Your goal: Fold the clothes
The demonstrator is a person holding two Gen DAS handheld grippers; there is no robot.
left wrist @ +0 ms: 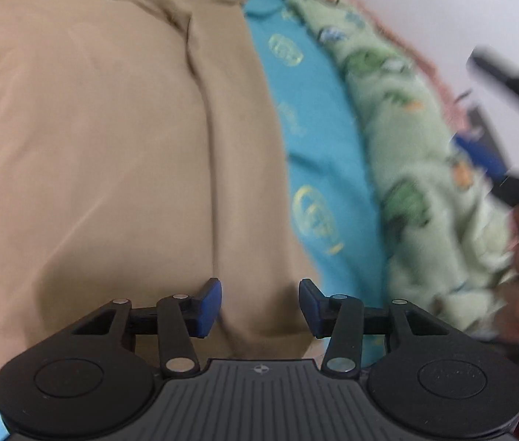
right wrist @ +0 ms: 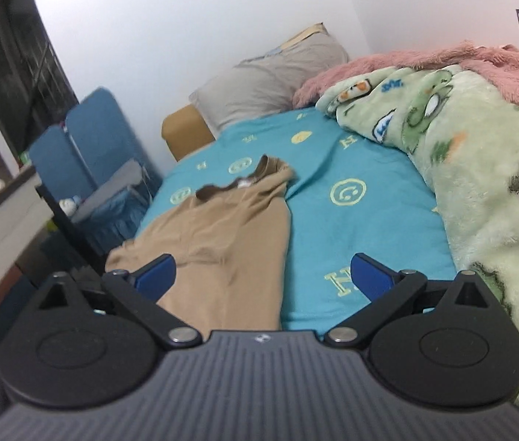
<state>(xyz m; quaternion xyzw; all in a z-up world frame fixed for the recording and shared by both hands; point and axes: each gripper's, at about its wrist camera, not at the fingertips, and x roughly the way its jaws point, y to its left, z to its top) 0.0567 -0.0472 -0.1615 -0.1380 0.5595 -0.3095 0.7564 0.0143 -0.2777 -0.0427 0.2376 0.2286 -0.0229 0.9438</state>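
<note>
From the left wrist view, the left gripper (left wrist: pixel 259 307) hangs close above the tan shirt (left wrist: pixel 93 154), jaws apart and holding nothing. The shirt lies on the teal sheet (left wrist: pixel 307 139), one side already folded over. A careless grasp here may catch only the top layer, and the fold would open. Its lower hem is cut off, and the right edge is blurred.

From the right wrist view, the right gripper (right wrist: pixel 263 275) is released and wide, higher over the tan shirt (right wrist: pixel 222 235). The green blanket (right wrist: pixel 480 183) lies near. The shirt's near end is hidden behind the gripper body.
</note>
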